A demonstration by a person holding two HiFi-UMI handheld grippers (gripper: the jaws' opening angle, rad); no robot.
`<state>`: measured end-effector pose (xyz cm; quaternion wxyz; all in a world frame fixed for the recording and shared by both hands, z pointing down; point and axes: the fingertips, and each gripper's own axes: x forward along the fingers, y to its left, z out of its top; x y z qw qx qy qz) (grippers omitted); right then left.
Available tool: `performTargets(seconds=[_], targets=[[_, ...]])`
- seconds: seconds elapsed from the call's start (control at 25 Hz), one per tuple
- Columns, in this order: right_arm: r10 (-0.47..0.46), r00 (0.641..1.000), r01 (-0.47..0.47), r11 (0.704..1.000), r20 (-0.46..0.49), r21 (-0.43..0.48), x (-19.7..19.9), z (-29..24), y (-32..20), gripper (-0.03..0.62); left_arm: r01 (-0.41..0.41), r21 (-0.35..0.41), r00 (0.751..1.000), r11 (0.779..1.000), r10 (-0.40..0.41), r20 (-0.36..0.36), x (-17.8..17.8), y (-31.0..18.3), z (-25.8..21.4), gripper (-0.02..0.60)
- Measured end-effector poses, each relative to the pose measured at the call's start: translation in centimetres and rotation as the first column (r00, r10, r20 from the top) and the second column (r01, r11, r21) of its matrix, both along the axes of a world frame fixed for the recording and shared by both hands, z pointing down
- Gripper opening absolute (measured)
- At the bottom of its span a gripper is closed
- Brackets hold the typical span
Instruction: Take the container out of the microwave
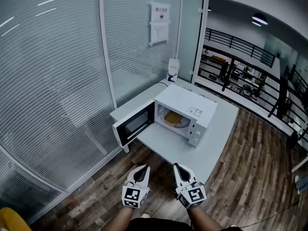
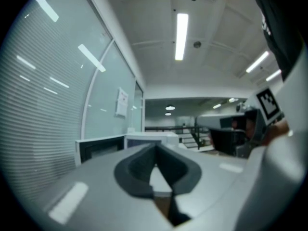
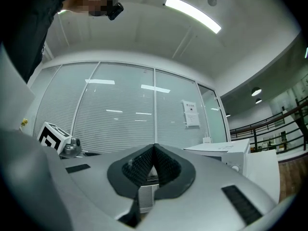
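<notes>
While the container (image 1: pixel 173 120) sits in the open microwave (image 1: pixel 188 104) on the surface (image 1: pixel 214 143), well apart from the left tool (image 1: pixel 143 169) and right tool (image 1: pixel 178 167), both pressed together and empty, the operator should approach level and spread them before reaching inside.

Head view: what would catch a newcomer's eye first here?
The white microwave on the white table in mid-frame stands out. Its door is swung open to the left, and a yellowish container shows inside. At the bottom edge, the left gripper and right gripper point toward it, jaws together and empty.
</notes>
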<state>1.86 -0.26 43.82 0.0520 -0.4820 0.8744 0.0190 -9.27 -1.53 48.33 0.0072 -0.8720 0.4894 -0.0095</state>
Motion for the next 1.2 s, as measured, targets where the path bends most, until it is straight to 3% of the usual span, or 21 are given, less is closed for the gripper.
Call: performTargets(seconds=[0.32,0.56,0.92,1.2], targets=[[0.067,0.997,-0.067,0.998,-0.028,0.018,-0.6,0.4,-2.1,0.005,-0.066,-0.003,0.998,0.998,0.066,-0.015,-1.1,-2.6,0.5,0.005],[0.112,0.994,-0.112,0.994,-0.021,-0.018,-0.5,-0.6,-3.5,0.005,-0.096,-0.011,0.995,0.995,0.095,-0.033,-0.2,-4.8,0.8,0.005],[0.131,0.991,-0.131,0.991,-0.024,0.003,2.8,0.0,-9.0,0.005,-0.12,-0.015,0.993,0.993,0.119,-0.025,3.4,-10.1,1.0,0.005],[0.107,0.993,-0.106,0.994,-0.053,0.017,5.9,0.3,-14.3,0.005,-0.093,-0.018,0.996,0.996,0.093,-0.001,5.3,-15.6,0.9,0.005]])
